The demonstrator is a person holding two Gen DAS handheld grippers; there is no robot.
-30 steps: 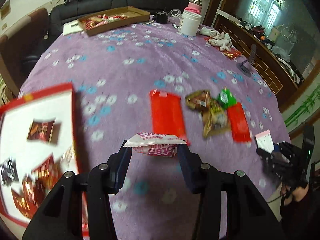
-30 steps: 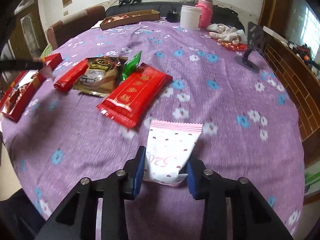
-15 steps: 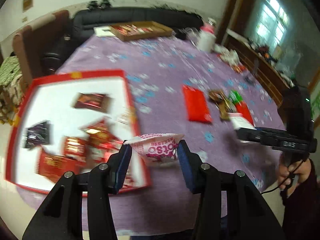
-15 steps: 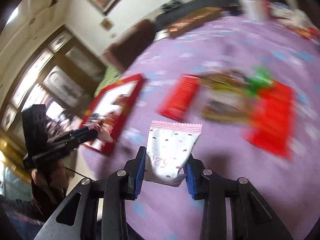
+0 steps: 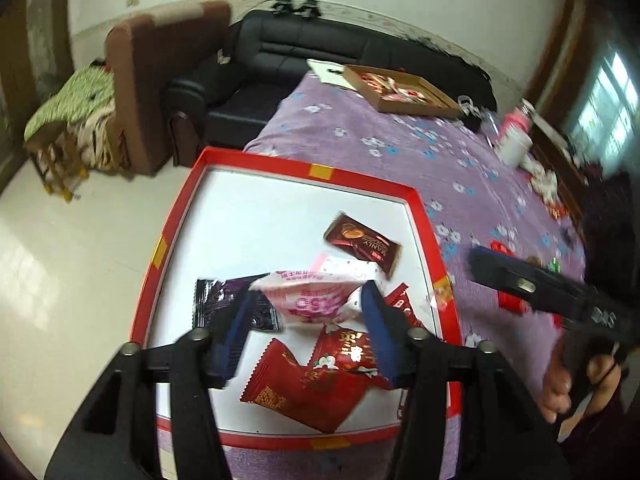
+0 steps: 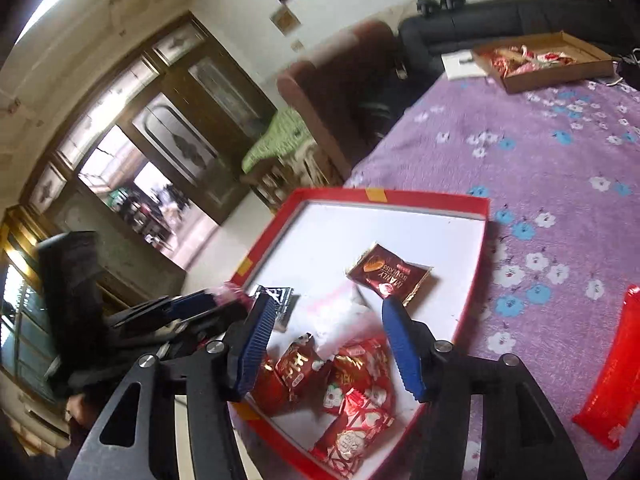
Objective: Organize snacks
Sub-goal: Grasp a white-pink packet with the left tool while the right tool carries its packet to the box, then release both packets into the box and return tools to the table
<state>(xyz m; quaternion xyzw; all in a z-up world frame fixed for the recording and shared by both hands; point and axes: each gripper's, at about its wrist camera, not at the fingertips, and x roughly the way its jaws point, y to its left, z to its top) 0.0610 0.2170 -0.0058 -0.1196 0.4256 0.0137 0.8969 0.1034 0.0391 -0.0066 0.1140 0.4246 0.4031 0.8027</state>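
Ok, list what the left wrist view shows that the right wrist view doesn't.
Left wrist only: the white jar and the window. Right wrist only: the dark wooden doors. Both: the red tray, its brown MANLY packet, the cardboard box, and the left gripper shut on a pink packet.

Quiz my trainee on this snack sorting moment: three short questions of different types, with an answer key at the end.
1. True or false: the right gripper is clamped on a snack.
2. What colour is the packet between the left gripper fingers? A) pink and white B) green C) black
3. Fill in: the brown MANLY packet lies inside the tray with the ____ rim.

Key:
1. False. Its jaws stand wide apart with nothing between them.
2. A
3. red
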